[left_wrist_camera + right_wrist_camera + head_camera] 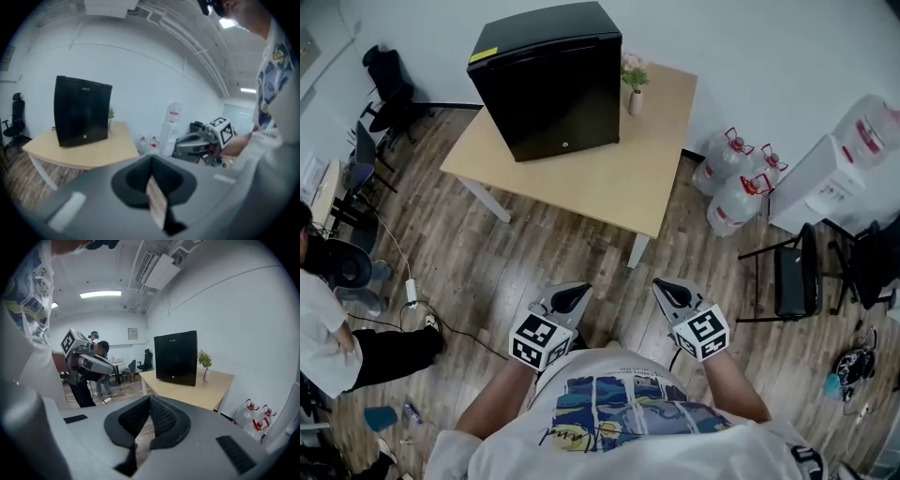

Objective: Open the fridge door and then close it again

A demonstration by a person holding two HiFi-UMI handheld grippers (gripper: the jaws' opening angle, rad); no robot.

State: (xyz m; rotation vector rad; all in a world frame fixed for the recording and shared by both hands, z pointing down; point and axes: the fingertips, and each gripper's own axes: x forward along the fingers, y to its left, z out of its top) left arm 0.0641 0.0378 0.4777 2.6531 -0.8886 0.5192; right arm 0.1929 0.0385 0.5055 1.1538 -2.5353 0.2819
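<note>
Wood-plank floor (534, 244) across the whole head view. At 12 o'clock on it, a pale wooden counter (609, 178) on white legs. On the counter's far left part, at 11 o'clock from the grippers, the black fridge (553, 89), upright, door shut flush with the body, front face turned toward the camera. Well apart from both grippers, touched by neither.

At 3 o'clock, against the wall, a white water dispenser (839, 173). Between it and the counter, a cluster of clear water bottles (736, 192) with red handles on the floor. At 4 o'clock, a black chair (792, 277). At 9 o'clock, part of a person (323, 319) in a white top and dark trousers.

At 6 o'clock, held close to the wearer's torso, the left gripper (572, 298) and the right gripper (672, 292), side by side, near each other, tips aimed toward 12 o'clock. Left fingers (131, 180) closed, tips meeting, nothing between them. Right fingers (161, 420) likewise closed on nothing, ribbed pads meeting at the tips.

Just beside the fridge at its 3 o'clock, a small vase (635, 98) of flowers, upright on the counter.
</note>
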